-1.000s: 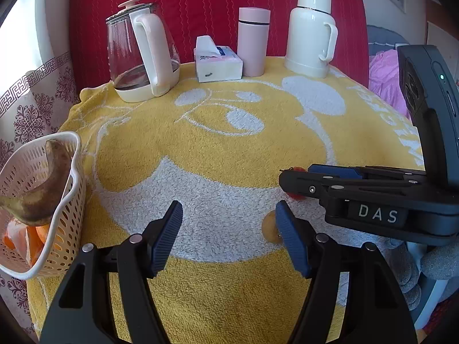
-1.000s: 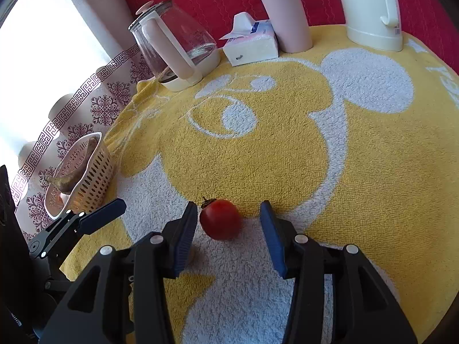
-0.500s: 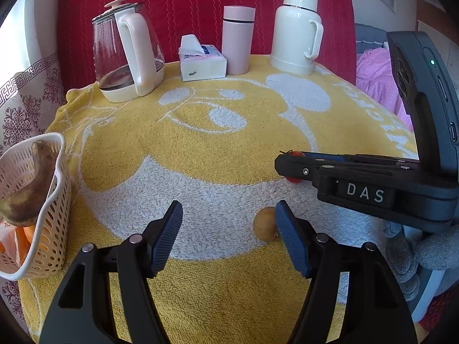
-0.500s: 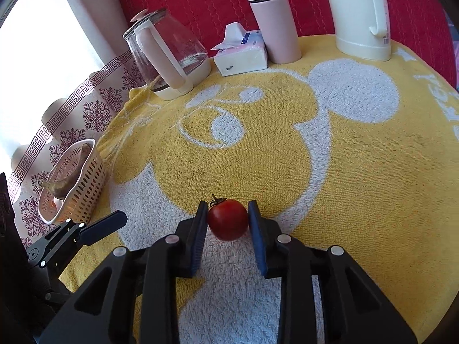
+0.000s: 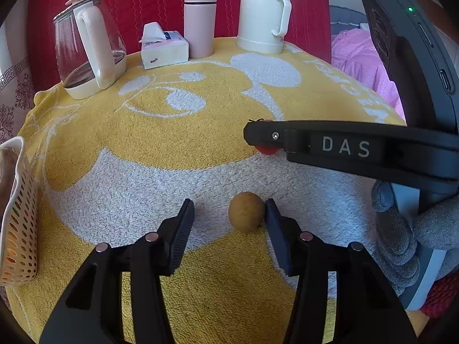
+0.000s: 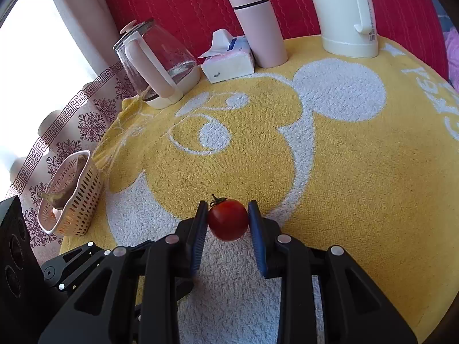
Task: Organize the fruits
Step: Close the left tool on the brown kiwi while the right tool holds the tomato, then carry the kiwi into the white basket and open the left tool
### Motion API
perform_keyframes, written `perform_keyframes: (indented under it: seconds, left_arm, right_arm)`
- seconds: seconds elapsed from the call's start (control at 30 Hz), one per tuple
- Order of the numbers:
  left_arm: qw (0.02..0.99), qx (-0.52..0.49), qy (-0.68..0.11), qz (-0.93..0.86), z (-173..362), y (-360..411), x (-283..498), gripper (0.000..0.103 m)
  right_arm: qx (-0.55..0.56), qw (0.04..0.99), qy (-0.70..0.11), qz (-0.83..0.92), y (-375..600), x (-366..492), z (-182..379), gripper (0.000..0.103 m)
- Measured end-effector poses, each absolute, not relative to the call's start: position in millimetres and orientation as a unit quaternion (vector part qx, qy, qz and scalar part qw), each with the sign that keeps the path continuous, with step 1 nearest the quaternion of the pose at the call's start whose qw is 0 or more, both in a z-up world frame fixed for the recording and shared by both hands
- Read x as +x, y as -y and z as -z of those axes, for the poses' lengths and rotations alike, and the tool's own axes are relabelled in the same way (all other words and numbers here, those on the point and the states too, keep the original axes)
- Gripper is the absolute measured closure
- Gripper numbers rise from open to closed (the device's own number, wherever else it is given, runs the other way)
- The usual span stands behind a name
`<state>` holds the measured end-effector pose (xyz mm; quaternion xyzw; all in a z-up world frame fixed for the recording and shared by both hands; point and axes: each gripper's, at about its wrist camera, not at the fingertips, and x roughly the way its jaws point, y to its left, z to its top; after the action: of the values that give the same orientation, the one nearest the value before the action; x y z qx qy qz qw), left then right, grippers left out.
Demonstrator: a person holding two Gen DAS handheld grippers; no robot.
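A red tomato (image 6: 228, 219) with a green stem sits between the blue pads of my right gripper (image 6: 228, 221), which is shut on it just above the yellow towel (image 6: 330, 172). In the left wrist view that right gripper (image 5: 259, 137) shows side-on, with a sliver of the tomato (image 5: 268, 150) below it. A small round brownish-yellow fruit (image 5: 246, 215) lies on the towel between the fingers of my left gripper (image 5: 229, 219). It touches the right finger, and the left finger stands apart, so the gripper is open. The white basket (image 6: 83, 200) holds a browned banana (image 6: 61, 195).
At the back stand a glass kettle (image 5: 86, 48), a tissue box (image 5: 165, 47), a pink tumbler (image 5: 200, 23) and a white thermos jug (image 5: 262, 14). The basket (image 5: 20, 200) sits at the table's left edge. A grey-gloved hand (image 5: 401, 229) holds the right gripper. Pink bedding (image 5: 361, 57) lies beyond the right edge.
My right gripper closed on the tomato and lifted it slightly. My left gripper moved forward around the small brownish fruit and its fingers narrowed a little.
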<state>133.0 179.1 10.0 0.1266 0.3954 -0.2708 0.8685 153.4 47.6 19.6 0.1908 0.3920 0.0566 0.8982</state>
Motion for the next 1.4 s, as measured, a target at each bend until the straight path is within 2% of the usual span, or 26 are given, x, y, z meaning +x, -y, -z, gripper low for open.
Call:
perform_keyframes:
  seconds: [0.07, 0.47, 0.73, 1.4]
  left_arm:
    - [0.865, 0.118, -0.396, 0.284, -11.4, -179.4, 131.3, 0.077]
    - [0.901, 0.091, -0.374, 0.201, -24.8, -203.7, 140.0, 0.077]
    - [0.935, 0.095, -0.328, 0.094, -40.0, -226.1, 145.6, 0.077]
    - [0.968, 0.053, -0.246, -0.012, -82.6, -271.6, 139.0, 0.077]
  right_arm:
    - [0.189, 0.898, -0.393, -0.057, -48.1, 152.7, -19.0, 0.074]
    - [0.191, 0.899, -0.39, -0.054, -47.1, 151.8, -18.5, 0.074]
    - [0.183, 0.902, -0.388, -0.053, -49.0, 151.4, -18.4, 0.074]
    - [0.179, 0.903, -0.387, -0.053, -50.8, 150.1, -18.4, 0.074]
